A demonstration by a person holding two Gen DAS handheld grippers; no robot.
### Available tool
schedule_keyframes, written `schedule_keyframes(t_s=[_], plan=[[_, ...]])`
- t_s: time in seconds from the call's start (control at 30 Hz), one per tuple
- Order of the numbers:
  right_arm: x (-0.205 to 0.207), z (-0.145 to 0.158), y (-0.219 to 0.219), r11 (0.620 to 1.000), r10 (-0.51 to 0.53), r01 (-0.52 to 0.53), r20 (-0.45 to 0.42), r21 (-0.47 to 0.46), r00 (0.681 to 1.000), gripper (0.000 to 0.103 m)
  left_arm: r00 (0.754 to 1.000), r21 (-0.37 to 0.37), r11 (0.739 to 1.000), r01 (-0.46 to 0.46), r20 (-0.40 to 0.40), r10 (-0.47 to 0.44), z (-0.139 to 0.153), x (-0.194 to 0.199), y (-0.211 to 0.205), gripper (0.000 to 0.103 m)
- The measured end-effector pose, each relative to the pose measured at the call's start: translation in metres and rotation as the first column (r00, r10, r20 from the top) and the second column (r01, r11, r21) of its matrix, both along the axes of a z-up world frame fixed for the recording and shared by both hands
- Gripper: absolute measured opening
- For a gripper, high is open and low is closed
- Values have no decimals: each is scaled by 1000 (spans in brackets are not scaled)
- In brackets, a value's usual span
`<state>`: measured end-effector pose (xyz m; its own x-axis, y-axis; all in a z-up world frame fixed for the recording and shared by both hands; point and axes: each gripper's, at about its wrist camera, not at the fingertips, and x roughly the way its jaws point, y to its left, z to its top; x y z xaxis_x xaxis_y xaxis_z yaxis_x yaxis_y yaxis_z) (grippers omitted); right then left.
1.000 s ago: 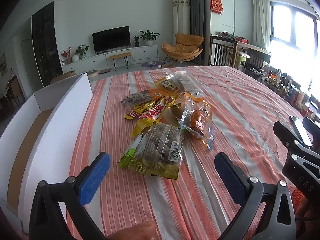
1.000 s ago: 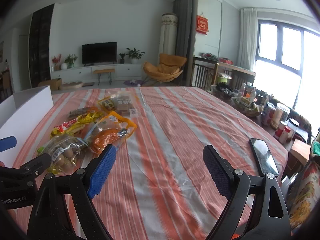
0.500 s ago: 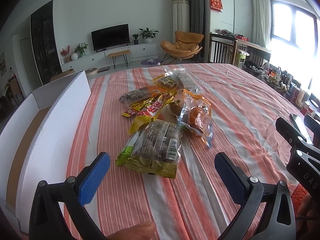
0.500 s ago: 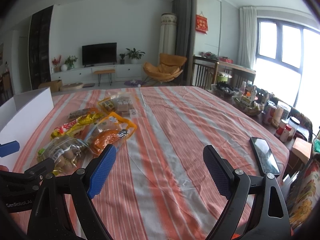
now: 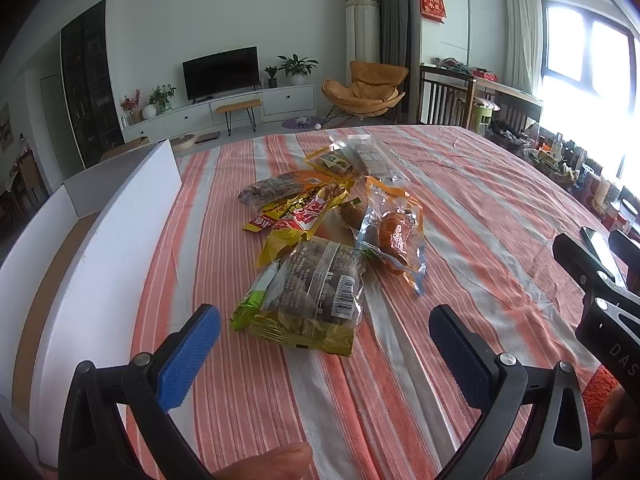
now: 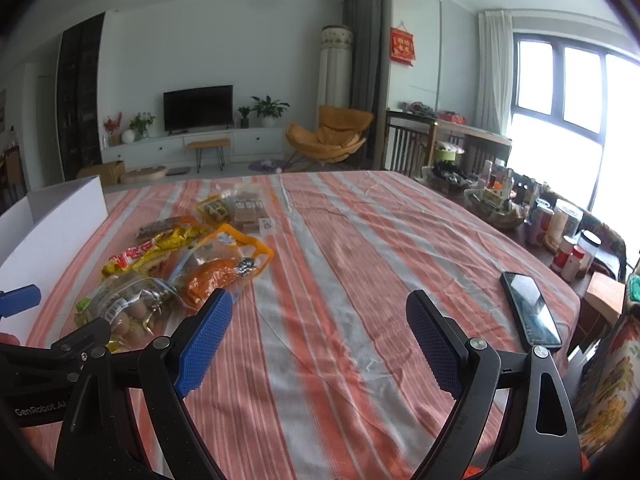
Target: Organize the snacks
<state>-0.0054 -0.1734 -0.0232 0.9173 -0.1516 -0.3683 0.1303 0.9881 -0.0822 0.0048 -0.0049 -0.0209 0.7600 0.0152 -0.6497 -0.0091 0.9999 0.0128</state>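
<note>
Crinkly green-edged bag (image 5: pixel 304 300) lay nearest; left gripper (image 5: pixel 324 354), wide open and empty like the right gripper (image 6: pixel 318 346), should pinch its near edge squarely before lifting toward box (image 5: pixel 100 240).

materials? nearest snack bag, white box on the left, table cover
Nearest snack bag: thin glossy plastic film, clear front with glare and crinkles, contents visible. White box: looks like matte coated cardboard; brown inner face shows. Table cover: woven striped fabric, matte, with soft wrinkles.
</note>
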Motion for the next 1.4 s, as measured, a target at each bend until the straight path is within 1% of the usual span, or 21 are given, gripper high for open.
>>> schedule_keyframes(t_s=[1.4], plan=[[-2,-5,2,1000,7,-7,4,4,1000,91,1000,19,1000,10,-8,-10,-3,-2,-3,103]])
